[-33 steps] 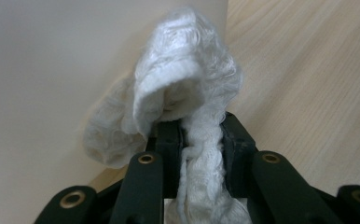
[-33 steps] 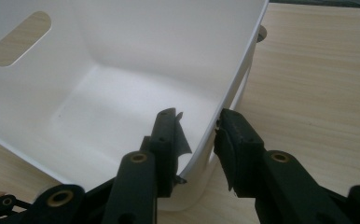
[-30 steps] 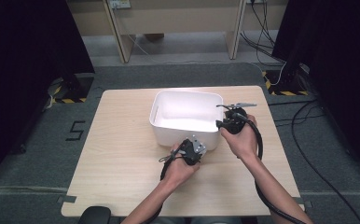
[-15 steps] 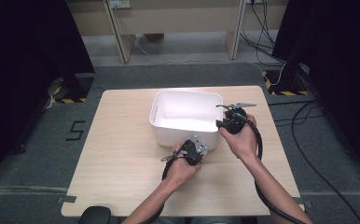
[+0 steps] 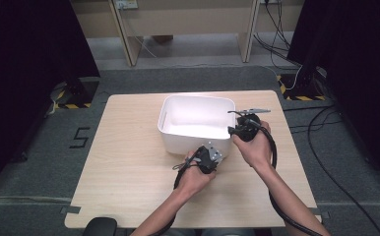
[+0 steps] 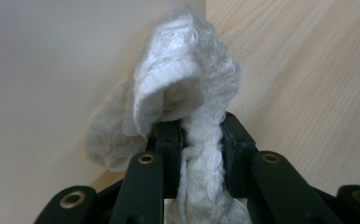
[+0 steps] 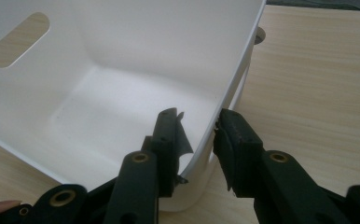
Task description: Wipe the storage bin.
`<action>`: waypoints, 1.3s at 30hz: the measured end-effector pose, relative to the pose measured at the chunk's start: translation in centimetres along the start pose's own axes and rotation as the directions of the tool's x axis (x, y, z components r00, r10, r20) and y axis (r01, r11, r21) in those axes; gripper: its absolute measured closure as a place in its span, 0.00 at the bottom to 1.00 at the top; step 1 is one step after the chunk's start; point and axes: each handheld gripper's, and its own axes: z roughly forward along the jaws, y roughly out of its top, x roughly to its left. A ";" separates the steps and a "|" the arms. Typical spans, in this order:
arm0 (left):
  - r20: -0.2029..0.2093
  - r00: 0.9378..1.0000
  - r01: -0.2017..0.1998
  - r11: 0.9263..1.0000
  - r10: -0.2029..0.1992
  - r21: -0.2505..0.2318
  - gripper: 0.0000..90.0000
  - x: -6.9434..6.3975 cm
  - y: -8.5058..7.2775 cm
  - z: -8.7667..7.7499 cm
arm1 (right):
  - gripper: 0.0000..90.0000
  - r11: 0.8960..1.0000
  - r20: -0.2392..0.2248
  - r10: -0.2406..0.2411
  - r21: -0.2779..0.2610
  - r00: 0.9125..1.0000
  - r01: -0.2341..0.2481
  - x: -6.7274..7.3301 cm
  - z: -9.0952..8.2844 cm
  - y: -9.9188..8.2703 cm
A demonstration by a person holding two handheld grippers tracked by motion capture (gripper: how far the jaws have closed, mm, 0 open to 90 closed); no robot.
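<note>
Keep the right claw [image 7: 194,140] clamped on the white plastic tub's rim [image 7: 243,56] while the left claw [image 6: 201,140], squeezing the fluffy white cloth [image 6: 187,88], wipes the wall at 12 o'clock

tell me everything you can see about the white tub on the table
The white tub is a rectangular, smooth plastic-looking bin with rounded corners, standing upright on the wooden table. A slot handle is cut through one end wall. Its inside looks empty. The right tongs straddle its rim, one jaw inside, one outside. The left tongs pinch a white knitted cloth against its outer wall near the table.
</note>
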 end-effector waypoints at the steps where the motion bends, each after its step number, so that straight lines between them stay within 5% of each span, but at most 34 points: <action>1: -0.006 1.000 -0.001 1.000 0.001 -0.007 0.81 0.0 0.1 -0.1 | 0.77 1.000 0.000 0.000 0.000 1.000 0.000 0.0 0.0 0.0; 39: -0.019 1.000 -0.020 0.994 0.018 -0.104 0.81 -0.4 3.0 -3.4 | 0.77 1.000 0.000 0.004 -0.001 1.000 -0.004 -0.1 0.0 0.0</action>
